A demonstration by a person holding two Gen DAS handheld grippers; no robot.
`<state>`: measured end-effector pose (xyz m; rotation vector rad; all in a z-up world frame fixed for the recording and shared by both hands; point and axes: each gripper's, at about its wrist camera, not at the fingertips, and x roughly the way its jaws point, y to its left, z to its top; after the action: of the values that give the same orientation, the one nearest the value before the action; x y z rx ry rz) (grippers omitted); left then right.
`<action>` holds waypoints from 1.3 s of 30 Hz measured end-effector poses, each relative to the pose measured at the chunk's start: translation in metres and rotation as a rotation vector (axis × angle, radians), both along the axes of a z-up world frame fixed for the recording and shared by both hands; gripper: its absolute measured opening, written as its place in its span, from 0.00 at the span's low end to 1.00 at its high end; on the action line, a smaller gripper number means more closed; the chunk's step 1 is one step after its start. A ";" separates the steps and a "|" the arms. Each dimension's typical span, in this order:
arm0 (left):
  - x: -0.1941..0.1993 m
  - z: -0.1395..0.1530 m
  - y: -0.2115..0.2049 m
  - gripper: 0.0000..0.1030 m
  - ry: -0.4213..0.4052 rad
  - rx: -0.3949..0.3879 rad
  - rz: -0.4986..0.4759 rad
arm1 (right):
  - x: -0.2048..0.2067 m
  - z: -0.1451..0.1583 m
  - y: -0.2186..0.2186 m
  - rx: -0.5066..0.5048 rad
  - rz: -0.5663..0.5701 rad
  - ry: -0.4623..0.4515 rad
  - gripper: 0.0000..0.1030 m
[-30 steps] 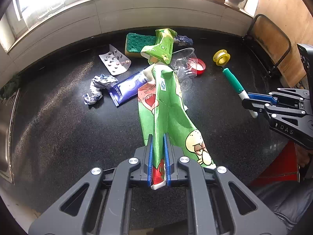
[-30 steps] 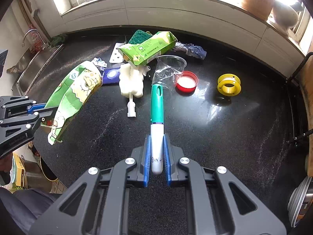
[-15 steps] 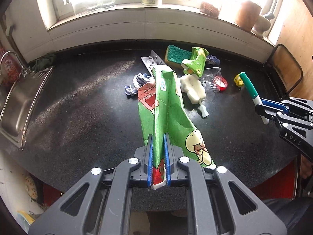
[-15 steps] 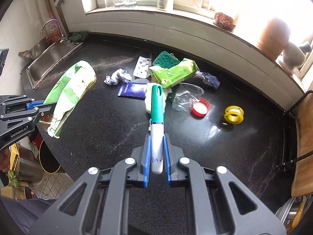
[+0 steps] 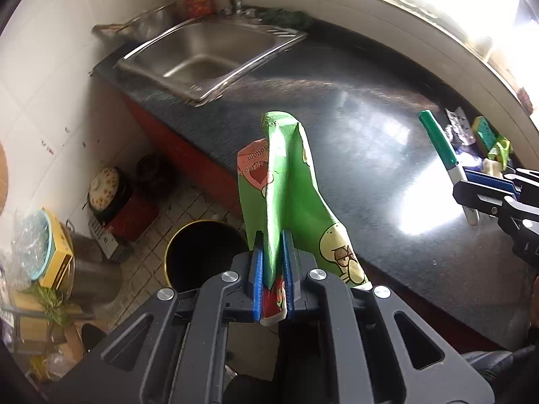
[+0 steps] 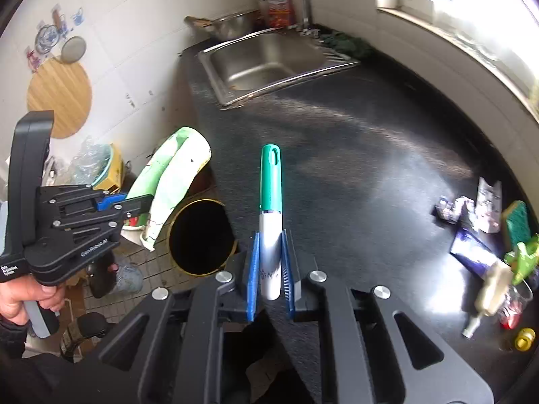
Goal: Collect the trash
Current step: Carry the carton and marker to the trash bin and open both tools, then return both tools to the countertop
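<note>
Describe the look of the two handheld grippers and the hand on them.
Both grippers, left and right, are matte black plastic with angular triangular cut-outs, round silver bolt heads and blue finger pads. Small white lettering marks the left one's side. A bare hand in a dark sleeve grips its handle. No cables show.

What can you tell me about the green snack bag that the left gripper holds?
The green snack bag is a crumpled, seemingly empty foil-like wrapper with a cartoon face and a red patch bearing print. The left gripper is shut on its lower end; the rest stands up and bends over. It hangs in the air beside the counter edge, near the round bin on the floor.
</note>
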<state>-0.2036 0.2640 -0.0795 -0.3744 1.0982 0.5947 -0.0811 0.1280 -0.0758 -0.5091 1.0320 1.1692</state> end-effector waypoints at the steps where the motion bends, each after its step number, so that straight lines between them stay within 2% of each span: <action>1: -0.014 -0.008 0.012 0.09 0.009 -0.012 0.039 | -0.010 -0.008 0.021 -0.009 0.041 0.027 0.13; 4: -0.050 -0.036 0.041 0.09 0.036 -0.043 0.135 | -0.041 -0.034 0.075 -0.040 0.140 0.103 0.13; 10: -0.094 -0.110 0.089 0.09 0.060 -0.130 0.266 | -0.079 -0.109 0.160 -0.156 0.219 0.220 0.13; 15: -0.110 -0.171 0.117 0.09 0.057 -0.206 0.318 | -0.099 -0.167 0.206 -0.249 0.249 0.233 0.13; 20: -0.119 -0.205 0.136 0.10 0.043 -0.242 0.347 | -0.101 -0.203 0.234 -0.300 0.249 0.240 0.15; 21: -0.121 -0.210 0.138 0.18 0.051 -0.244 0.353 | -0.100 -0.207 0.237 -0.311 0.251 0.248 0.29; 22: -0.122 -0.214 0.140 0.37 0.064 -0.250 0.356 | -0.099 -0.209 0.239 -0.320 0.249 0.259 0.59; 23: -0.123 -0.216 0.142 0.50 0.071 -0.257 0.358 | -0.097 -0.208 0.239 -0.315 0.242 0.268 0.69; 24: -0.124 -0.215 0.142 0.67 0.073 -0.247 0.364 | -0.097 -0.205 0.238 -0.294 0.240 0.260 0.73; 27: -0.123 -0.204 0.138 0.69 0.066 -0.222 0.357 | -0.094 -0.190 0.231 -0.273 0.261 0.248 0.73; 29: -0.121 -0.192 0.135 0.69 0.059 -0.213 0.343 | -0.088 -0.170 0.217 -0.241 0.259 0.240 0.73; 31: -0.114 -0.168 0.127 0.74 0.036 -0.168 0.309 | -0.076 -0.145 0.196 -0.204 0.235 0.223 0.76; 33: -0.096 -0.138 0.116 0.80 0.023 -0.109 0.255 | -0.057 -0.111 0.169 -0.148 0.188 0.203 0.80; 35: -0.072 -0.107 0.102 0.84 -0.001 -0.060 0.189 | -0.038 -0.078 0.137 -0.097 0.126 0.137 0.83; 39: -0.008 -0.047 0.053 0.90 -0.096 -0.009 0.010 | 0.009 -0.022 0.052 -0.023 -0.067 0.008 0.88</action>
<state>-0.2117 0.3172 -0.1263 -0.4123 1.0075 0.5752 -0.0723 0.1804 -0.0973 -0.4853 1.0628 1.1023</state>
